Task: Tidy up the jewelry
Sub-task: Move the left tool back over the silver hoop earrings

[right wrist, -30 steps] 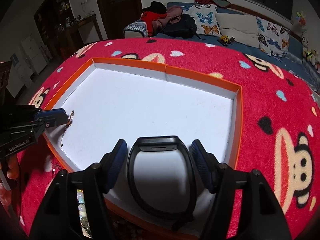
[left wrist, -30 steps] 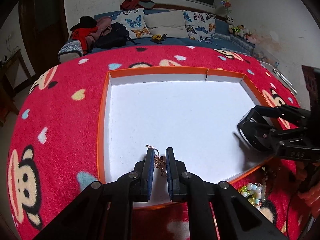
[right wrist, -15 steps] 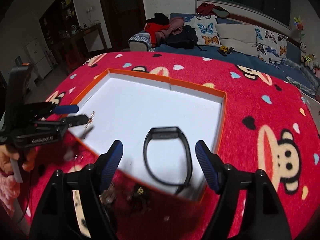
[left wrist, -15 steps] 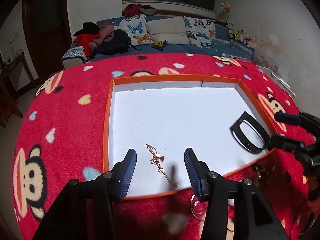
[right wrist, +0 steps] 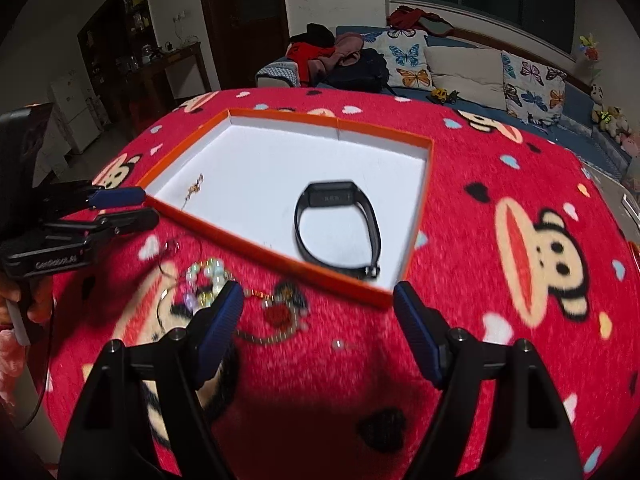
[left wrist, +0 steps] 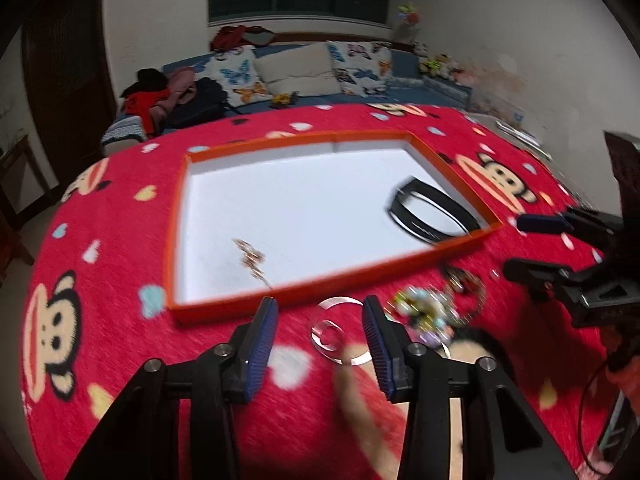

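Both grippers have pulled back off the tray since 1 s ago: then the L one pinched the gold chain and the R one straddled the black band over the tray floor; now both pieces lie released inside. L gripper (left wrist: 320,320) is spread wide, nothing held, hovering over the red blanket (left wrist: 100,240) w/ a clear ring (left wrist: 334,330) lying between its pads. R gripper (right wrist: 320,308) is likewise wide apart and empty, just outside the near rim of the orange tray (right wrist: 280,258).

Task items: gold chain (left wrist: 250,258) rests on the white floor near the tray's front-left corner; black band (right wrist: 338,228) sits by the right wall. Approx. 2 pieces are sorted. Unsorted heap stays on the blanket in front of the tray: beaded bracelet (right wrist: 204,280), red-charm necklace (right wrist: 280,312), a small stud (right wrist: 338,345).

Risks (judgement): heap pieces look entangled, so 1 grab may drag several; plush pile may snag thin chains or hide the stud; clear ring is low-contrast and blurred, so a pinch may miss. The 2 grippers work near each other over the heap, so a clash is possible.

Obstacles: raised tray rim stands between heap and floor, needing a lift-over. Sofa w/ butterfly cushions (right wrist: 408,58) is well apart.
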`<state>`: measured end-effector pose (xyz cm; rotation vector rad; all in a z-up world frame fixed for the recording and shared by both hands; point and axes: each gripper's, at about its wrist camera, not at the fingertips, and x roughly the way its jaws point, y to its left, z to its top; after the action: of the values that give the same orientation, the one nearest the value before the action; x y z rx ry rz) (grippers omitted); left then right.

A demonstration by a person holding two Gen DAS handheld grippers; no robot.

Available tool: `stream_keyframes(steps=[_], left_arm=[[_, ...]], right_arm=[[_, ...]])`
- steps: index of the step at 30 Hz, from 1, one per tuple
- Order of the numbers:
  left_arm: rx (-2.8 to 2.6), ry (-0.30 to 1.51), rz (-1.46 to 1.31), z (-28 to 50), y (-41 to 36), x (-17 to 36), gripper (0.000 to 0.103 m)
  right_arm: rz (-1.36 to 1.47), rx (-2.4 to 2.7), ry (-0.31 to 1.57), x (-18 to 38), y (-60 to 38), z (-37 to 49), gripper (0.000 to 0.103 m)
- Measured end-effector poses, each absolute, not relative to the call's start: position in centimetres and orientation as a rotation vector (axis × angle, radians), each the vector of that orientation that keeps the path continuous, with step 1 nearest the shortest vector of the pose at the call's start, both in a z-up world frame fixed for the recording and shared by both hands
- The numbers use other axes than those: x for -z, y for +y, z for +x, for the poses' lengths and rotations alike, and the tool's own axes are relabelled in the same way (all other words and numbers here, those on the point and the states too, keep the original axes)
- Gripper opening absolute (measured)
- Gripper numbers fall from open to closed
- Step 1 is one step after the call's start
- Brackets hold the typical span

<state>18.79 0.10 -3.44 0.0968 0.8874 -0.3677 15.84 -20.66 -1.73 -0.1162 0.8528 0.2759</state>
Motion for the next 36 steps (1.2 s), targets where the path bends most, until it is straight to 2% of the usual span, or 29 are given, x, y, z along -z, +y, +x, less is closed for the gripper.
stream_keyframes(steps=[3, 11, 15, 36], left_arm=[[0.399, 0.906, 0.112, 18.0, -0.8, 4.6, 0.041], [0.406, 0.944, 0.12, 18.4, -1.4, 6.0, 0.042], [0.399, 0.954, 0.128, 19.2, -1.3, 6.3, 0.05], [0.414, 0.959, 0.19, 20.6, -2.2, 7.2, 0.053]], right_arm=[[-0.098, -0.277, 0.862, 2.3, -21.0, 15.2, 0.077], [-0.049, -0.272, 0.884, 3.2, -22.2, 14.7, 0.077], [-0.031, -0.271, 0.887, 3.4, -22.5, 14.8, 0.078], [-0.007, -0.286, 0.899, 4.1, -22.6, 14.9, 0.078]])
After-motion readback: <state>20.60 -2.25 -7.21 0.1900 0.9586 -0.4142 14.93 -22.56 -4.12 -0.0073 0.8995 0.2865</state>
